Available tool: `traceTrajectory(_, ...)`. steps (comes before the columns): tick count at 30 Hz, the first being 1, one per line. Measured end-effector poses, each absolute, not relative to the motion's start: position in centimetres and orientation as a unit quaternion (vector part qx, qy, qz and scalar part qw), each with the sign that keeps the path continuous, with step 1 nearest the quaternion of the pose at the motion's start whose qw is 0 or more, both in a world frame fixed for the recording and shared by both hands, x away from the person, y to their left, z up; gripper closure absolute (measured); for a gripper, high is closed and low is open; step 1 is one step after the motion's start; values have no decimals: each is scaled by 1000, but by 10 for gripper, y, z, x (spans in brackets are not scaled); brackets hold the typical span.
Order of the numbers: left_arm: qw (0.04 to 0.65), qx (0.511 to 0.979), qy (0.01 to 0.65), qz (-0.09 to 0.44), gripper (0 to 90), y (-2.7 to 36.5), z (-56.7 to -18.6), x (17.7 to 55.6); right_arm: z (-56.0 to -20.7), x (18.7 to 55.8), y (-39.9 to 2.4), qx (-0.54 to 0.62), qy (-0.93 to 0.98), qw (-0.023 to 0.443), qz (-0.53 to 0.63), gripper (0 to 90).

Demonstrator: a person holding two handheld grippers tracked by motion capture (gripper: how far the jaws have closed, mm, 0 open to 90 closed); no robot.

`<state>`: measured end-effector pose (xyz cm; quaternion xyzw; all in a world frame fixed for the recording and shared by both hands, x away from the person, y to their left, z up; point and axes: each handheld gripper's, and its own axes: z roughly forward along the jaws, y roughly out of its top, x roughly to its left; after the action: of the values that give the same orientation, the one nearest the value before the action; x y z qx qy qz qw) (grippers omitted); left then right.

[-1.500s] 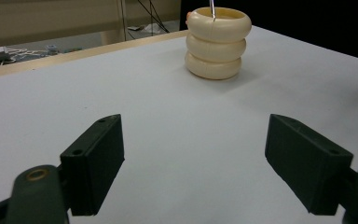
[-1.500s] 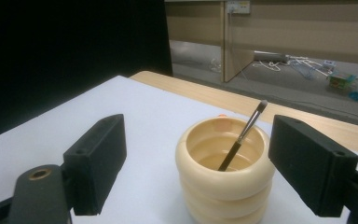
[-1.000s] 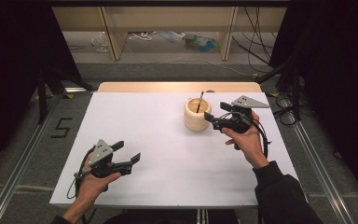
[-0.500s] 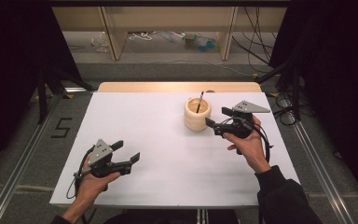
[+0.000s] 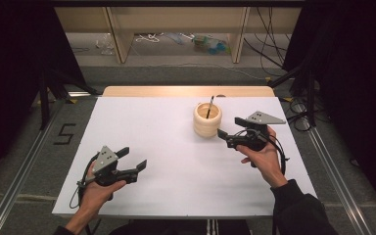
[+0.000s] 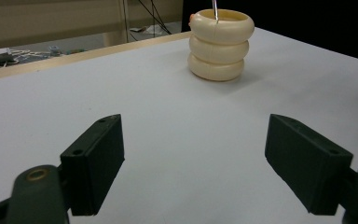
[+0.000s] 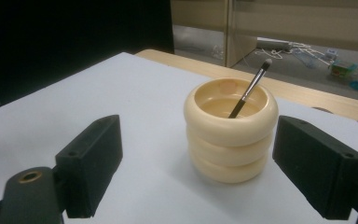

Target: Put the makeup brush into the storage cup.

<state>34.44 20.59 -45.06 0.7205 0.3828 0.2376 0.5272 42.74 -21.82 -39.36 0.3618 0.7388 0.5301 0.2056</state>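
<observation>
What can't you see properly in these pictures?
- The bottom end of the brush: hidden inside the cream holder in the right gripper view.
- The brush's top: cut off by the upper edge in the left gripper view.
- The clutter on the floor past the table: too small and blurred in the high view.

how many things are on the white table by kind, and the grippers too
cream ringed cup: 1
brush standing in the cup: 1
grippers: 2, left gripper and right gripper, both with jaws apart
total: 4
</observation>
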Motion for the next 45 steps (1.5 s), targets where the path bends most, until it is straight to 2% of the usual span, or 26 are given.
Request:
traceTrajectory(9, 529, 719, 383, 238, 197, 207, -451, 344, -397, 418, -223, 372, 738, 191, 529, 175)
traceTrajectory(10, 529, 717, 390, 234, 198, 206, -451, 344, -399, 419, -224, 368, 735, 202, 533, 175)
traceTrajectory(14, 528, 719, 383, 239, 197, 206, -450, 344, -400, 414, -226, 374, 736, 190, 532, 175)
traceTrajectory(20, 527, 719, 385, 238, 197, 208, -451, 345, -401, 414, -230, 368, 731, 196, 541, 173)
traceTrajectory(23, 529, 718, 387, 236, 197, 208, -450, 346, -401, 412, -231, 375, 737, 182, 532, 172)
traceTrajectory(34, 526, 717, 390, 240, 197, 208, -450, 346, -409, 411, -232, 367, 738, 191, 533, 166)
traceTrajectory(35, 526, 717, 389, 241, 197, 208, -450, 346, -409, 409, -231, 374, 741, 179, 528, 167)
traceTrajectory(40, 525, 719, 387, 242, 197, 208, -450, 346, -411, 407, -233, 371, 740, 180, 532, 167)
traceTrajectory(41, 526, 718, 387, 241, 197, 208, -450, 346, -411, 407, -234, 365, 740, 189, 532, 166)
traceTrajectory(45, 524, 720, 385, 242, 197, 209, -450, 344, -412, 403, -235, 371, 739, 175, 534, 167)
